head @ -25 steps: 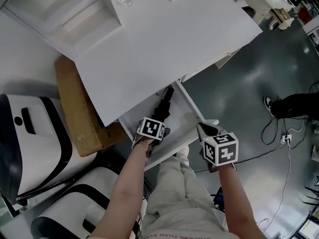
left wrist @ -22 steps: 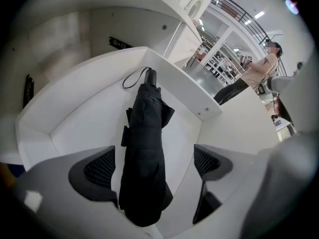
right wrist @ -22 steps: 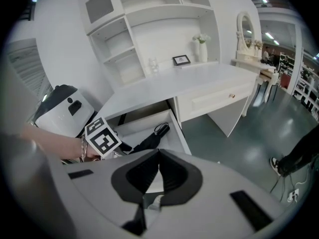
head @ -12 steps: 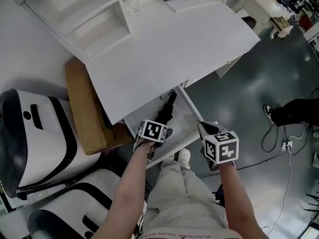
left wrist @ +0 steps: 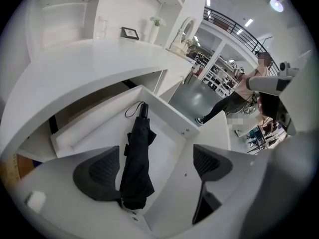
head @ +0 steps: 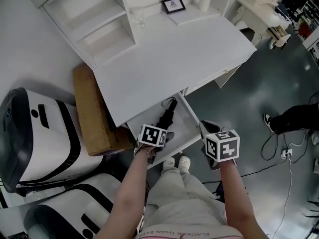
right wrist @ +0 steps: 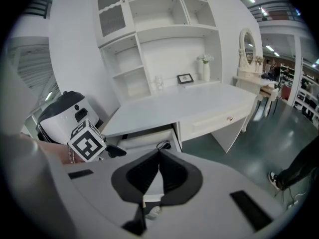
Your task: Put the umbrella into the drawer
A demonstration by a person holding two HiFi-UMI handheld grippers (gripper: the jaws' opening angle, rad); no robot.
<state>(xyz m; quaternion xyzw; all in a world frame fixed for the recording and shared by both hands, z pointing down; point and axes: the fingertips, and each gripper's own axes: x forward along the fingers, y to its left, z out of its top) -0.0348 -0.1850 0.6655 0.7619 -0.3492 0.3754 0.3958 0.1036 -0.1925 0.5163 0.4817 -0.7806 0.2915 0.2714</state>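
Brown cardboard box [head: 92,108] at left, one end hidden behind the desk [head: 174,49]. The black umbrella [left wrist: 135,163] lies inside the open drawer [left wrist: 172,114]. From the head view its near end is covered by the left gripper [left wrist: 154,166], whose jaws are spread and grip nothing. The right gripper [right wrist: 159,171] is clenched and empty.

Waistband [head: 172,231] at near edge of head view, pale print partly legible, "…THAN EVER", framed picture [head: 173,5] at far side, unreadable
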